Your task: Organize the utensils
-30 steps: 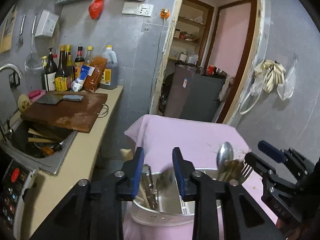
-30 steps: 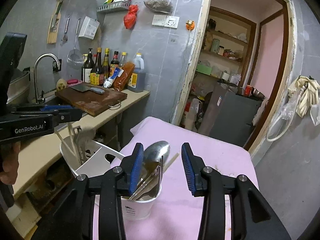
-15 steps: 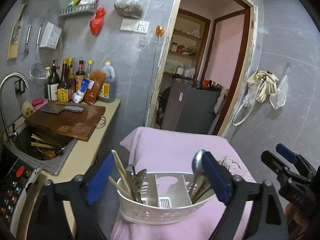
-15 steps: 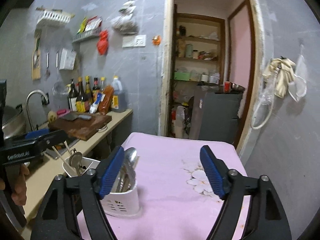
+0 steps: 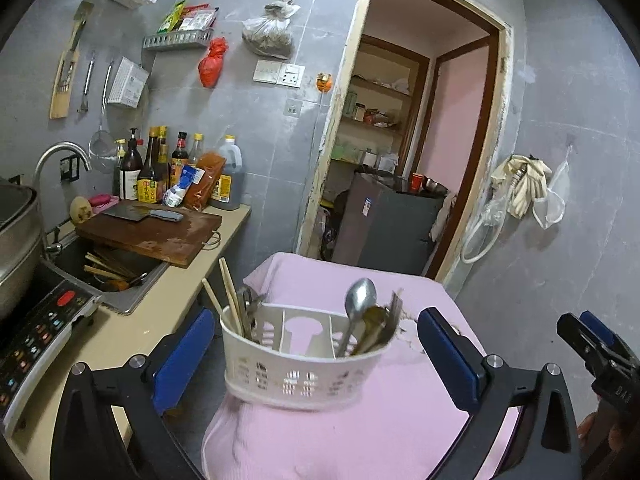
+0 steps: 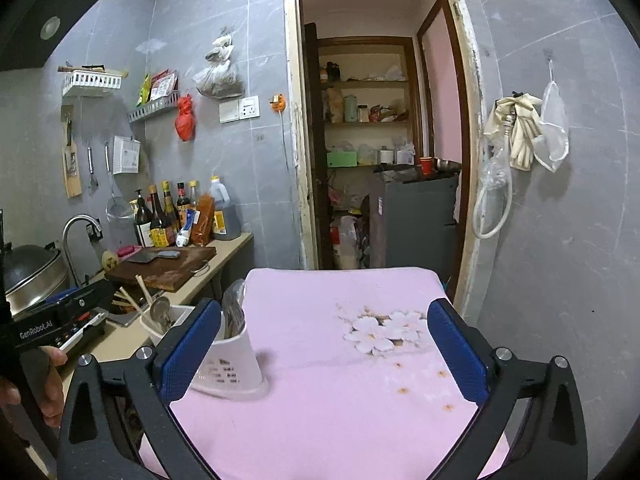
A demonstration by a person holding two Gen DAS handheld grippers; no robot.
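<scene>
A white slotted utensil caddy (image 5: 304, 360) stands on the pink-clothed table (image 5: 360, 432). Chopsticks (image 5: 228, 292) and dark utensils lean in its left slot; a metal spoon (image 5: 360, 296) and forks fill its right slot. My left gripper (image 5: 316, 356) is drawn back from the caddy with its jaws opening wide, and its pads touch nothing. In the right wrist view the caddy (image 6: 232, 364) sits at the table's left edge, partly behind my left finger. My right gripper (image 6: 324, 352) hovers over the bare cloth (image 6: 320, 408), jaws opening, nothing between them.
Left of the table runs a counter (image 5: 132, 332) with a wooden cutting board (image 5: 152, 236), a cleaver, sauce bottles (image 5: 160, 168), a sink and an induction cooker (image 5: 36, 340). An open doorway and a grey cabinet (image 6: 416, 220) lie beyond. A hand (image 6: 44, 384) holds the left gripper.
Both grippers have pulled back from the caddy and their jaws have gone from nearly closed to wide apart. The spoon and the other utensils stay standing in the caddy.
</scene>
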